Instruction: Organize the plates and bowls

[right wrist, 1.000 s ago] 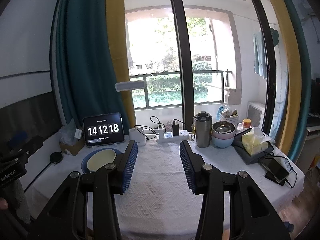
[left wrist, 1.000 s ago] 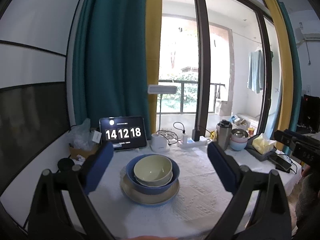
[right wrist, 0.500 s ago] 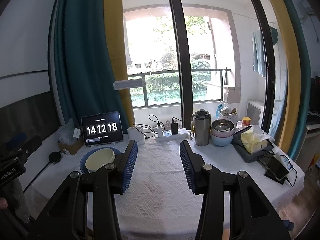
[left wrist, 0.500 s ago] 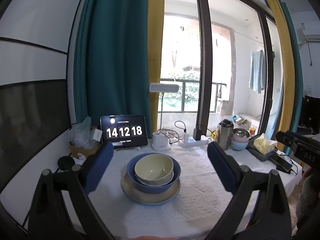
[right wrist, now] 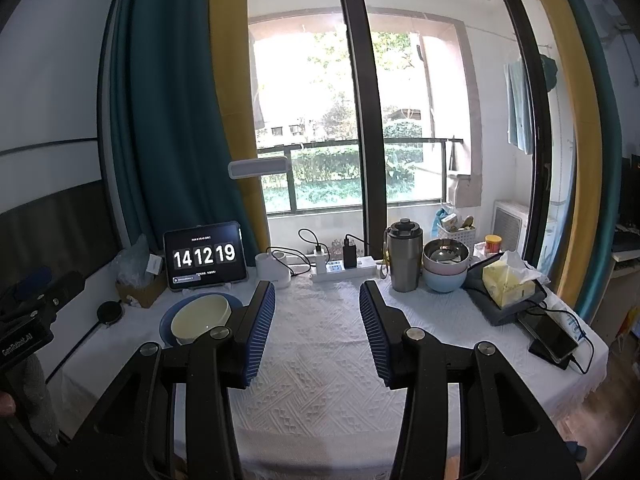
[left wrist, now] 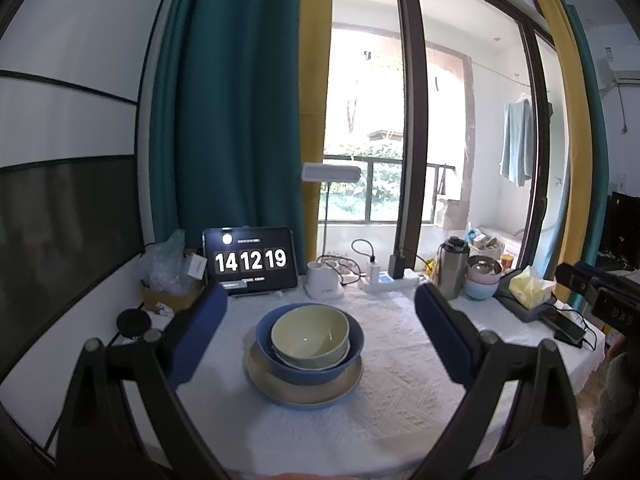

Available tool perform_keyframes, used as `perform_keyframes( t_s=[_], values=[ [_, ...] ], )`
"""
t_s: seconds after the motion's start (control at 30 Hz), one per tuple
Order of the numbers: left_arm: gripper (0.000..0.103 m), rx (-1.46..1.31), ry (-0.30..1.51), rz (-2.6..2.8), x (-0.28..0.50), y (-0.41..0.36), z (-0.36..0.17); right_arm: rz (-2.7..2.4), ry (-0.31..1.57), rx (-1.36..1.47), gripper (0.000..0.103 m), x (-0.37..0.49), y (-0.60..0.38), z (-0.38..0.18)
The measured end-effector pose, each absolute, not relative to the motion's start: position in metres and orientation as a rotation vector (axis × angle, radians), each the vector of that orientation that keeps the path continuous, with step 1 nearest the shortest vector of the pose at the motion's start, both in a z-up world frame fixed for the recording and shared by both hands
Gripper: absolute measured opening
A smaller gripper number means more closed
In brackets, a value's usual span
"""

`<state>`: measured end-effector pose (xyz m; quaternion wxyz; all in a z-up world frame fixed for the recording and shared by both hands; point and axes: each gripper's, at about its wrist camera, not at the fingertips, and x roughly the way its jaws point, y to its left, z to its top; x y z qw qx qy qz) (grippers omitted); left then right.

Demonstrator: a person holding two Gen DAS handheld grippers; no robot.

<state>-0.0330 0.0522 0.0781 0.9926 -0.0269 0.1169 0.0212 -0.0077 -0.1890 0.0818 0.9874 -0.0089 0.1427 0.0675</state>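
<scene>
A pale green bowl sits nested in a blue bowl, and both rest on a beige plate on the white tablecloth. My left gripper hovers just short of the stack, open wide, with nothing between its blue pads. In the right wrist view the same green bowl and blue bowl lie to the left, partly hidden behind the left finger. My right gripper stands open over bare cloth, holding nothing. A second stack of bowls, steel on pink on light blue, stands at the back right.
Along the back stand a tablet clock, a white lamp base, a power strip with cables and a steel flask. At right lie a tissue pack and a phone. A cardboard box sits left.
The view has barely shifted; only the clock has ticked from 18 to 19. Both grippers keep their place and opening.
</scene>
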Motion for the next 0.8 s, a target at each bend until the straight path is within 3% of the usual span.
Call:
perform_keyframes(
  t_s=[0.8],
  values=[
    [0.096, -0.042, 0.239, 0.04, -0.0328, 0.0503, 0.077, 0.136, 0.292, -0.02, 0.047, -0.0077, -0.1895, 0.0808]
  ],
)
